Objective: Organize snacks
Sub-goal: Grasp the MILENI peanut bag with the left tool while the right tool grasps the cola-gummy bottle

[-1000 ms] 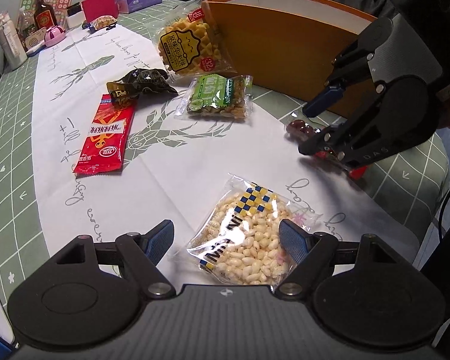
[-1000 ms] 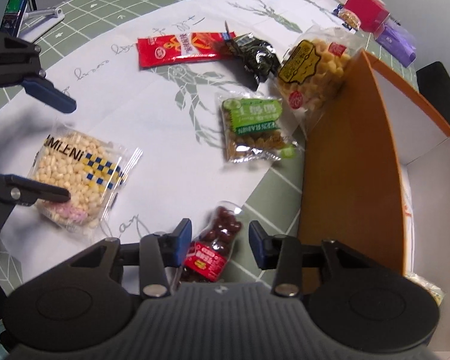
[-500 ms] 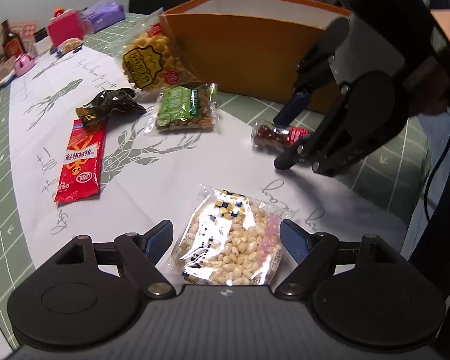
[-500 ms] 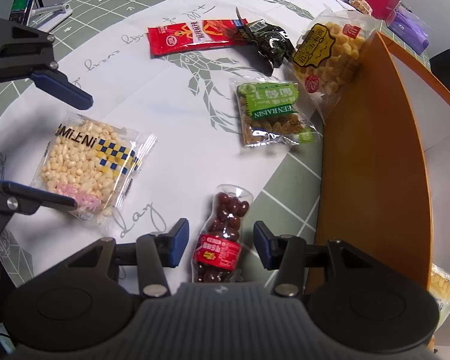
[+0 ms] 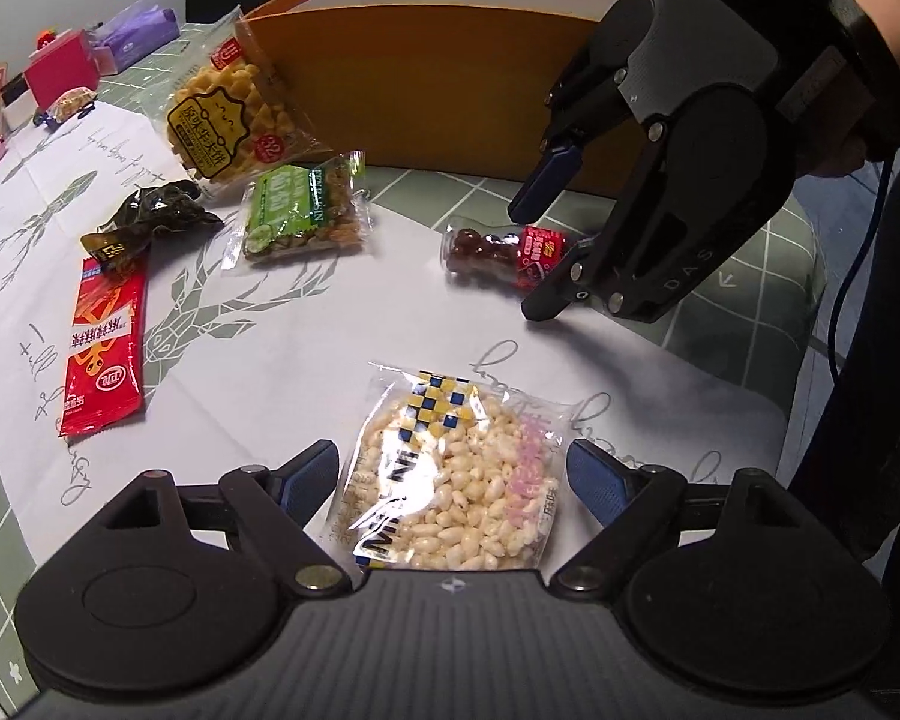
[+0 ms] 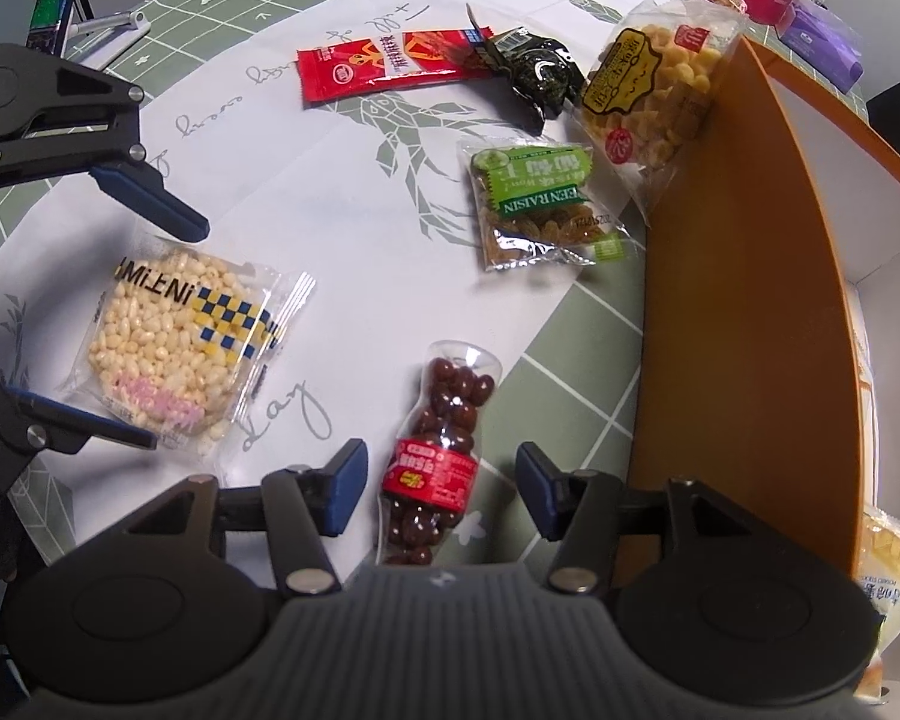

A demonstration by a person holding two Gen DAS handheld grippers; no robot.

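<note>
My left gripper (image 5: pixel 450 477) is open, its fingers on either side of a clear puffed-rice pack (image 5: pixel 453 480) lying flat on the white cloth; the pack also shows in the right wrist view (image 6: pixel 177 348). My right gripper (image 6: pixel 441 489) is open, straddling a small bottle of brown chocolate balls with a red label (image 6: pixel 438 453), also in the left wrist view (image 5: pixel 504 252). An orange box (image 6: pixel 732 276) stands right of it, a yellow snack bag inside (image 6: pixel 891 564).
A green raisin pack (image 6: pixel 540 204), a yellow puff bag (image 6: pixel 651 90) leaning on the box, a dark wrapped snack (image 6: pixel 537 72) and a red sachet (image 6: pixel 390 63) lie further out. Pink and purple boxes (image 5: pixel 60 63) sit at the far table end.
Both grippers have come lower and closer over their snacks. The right gripper's fingers have spread wider around the bottle. Nothing has been gripped.
</note>
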